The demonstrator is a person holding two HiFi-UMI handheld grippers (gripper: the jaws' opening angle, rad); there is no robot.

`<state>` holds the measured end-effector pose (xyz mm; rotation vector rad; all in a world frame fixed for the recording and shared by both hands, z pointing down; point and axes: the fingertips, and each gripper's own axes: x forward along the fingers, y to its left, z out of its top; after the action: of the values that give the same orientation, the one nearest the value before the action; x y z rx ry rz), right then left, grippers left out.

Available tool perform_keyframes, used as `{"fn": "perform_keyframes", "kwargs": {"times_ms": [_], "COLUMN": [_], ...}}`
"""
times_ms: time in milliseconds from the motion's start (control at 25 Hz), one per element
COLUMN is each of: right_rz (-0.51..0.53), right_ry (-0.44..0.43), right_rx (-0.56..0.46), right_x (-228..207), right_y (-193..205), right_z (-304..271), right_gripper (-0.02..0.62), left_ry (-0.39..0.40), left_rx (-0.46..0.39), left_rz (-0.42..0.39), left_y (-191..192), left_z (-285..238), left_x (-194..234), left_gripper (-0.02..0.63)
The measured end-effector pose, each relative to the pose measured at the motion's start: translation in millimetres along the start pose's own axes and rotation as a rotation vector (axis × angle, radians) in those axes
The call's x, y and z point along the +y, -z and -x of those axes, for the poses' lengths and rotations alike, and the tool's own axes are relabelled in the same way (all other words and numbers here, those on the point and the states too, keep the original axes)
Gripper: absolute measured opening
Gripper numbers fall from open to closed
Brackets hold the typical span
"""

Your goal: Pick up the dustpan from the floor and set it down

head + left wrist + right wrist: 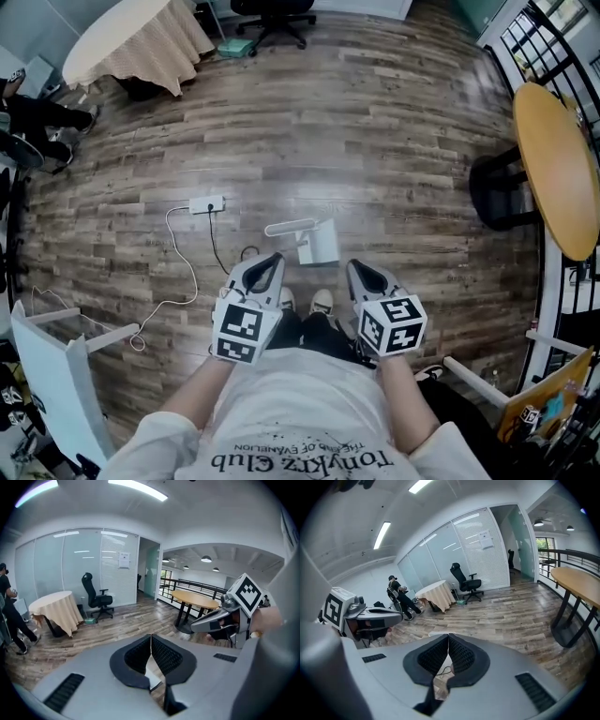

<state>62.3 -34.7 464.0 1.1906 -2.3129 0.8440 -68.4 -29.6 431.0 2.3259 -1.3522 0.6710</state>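
- Right up close, two bare forearms reach out from a white printed shirt (309, 436), with a gripper held in each hand
- Left gripper (271, 262) is angled forward and down at the floor; its own view shows the ribbed black pads pressed together at the tips with nothing caught between them
- Right gripper (360, 269) sits alongside at much the same tilt, a clear gap between the pair; its pads are also closed tip to tip and empty
- In that gap, the toes of pale shoes (322, 301) stand on the wooden floor (375, 141)
- Just past the shoes stands the dustpan (317, 242), white and upright on the boards, a pale bar jutting from its top toward the left of the head view
- It stands ahead of both grippers, roughly between the lines they point along, and neither one touches it
- A little farther and to the left lies a white power strip (206, 203), its white cable (183, 272) looping back across the planks
- Out on the right edge is a round wooden table (558, 169) on a dark base
- Far left is a round table under a beige cloth (131, 37), with a person in dark clothes (33, 114) at the frame's edge beside it
- Farthest back is a black office chair (272, 11)
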Motion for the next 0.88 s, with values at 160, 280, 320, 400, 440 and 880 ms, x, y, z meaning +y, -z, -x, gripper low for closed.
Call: {"fn": "perform_keyframes", "kwargs": {"times_ms": [160, 280, 320, 400, 440, 880], "right_rz": [-0.016, -0.027, -0.031, -0.041, -0.045, -0.087], "right_ry": [0.0, 0.002, 0.003, 0.001, -0.001, -0.012], "right_rx": [0.011, 0.023, 0.026, 0.031, 0.032, 0.055], "right_x": [-8.5, -11.2, -11.2, -9.9, -8.8, -9.7], "right_y": [0.2, 3.8, 5.1, 6.9, 7.7, 16.6], "right_z": [-8.9, -13.6, -15.1, -17.2, -18.1, -37.3], "right_gripper": [0.026, 0.026, 0.026, 0.026, 0.026, 0.026], "left_ry": [0.003, 0.006, 0.009, 0.023, 0.033, 0.173], "left_rx": [0.019, 0.041, 0.046, 0.052, 0.056, 0.172], "left_rz": [-0.036, -0.063, -0.067, -0.063, -0.058, -0.122], "left_y": [-0.2, 6.0, 7.8, 9.5, 10.1, 32.3], "left_z": [-19.0, -31.2, -34.4, -39.6, -41.8, -77.6], "left_x": [6.2, 10.6, 12.5, 15.7, 17.0, 15.9], "left_gripper": [0.025, 0.025, 0.026, 0.026, 0.028, 0.214]}}
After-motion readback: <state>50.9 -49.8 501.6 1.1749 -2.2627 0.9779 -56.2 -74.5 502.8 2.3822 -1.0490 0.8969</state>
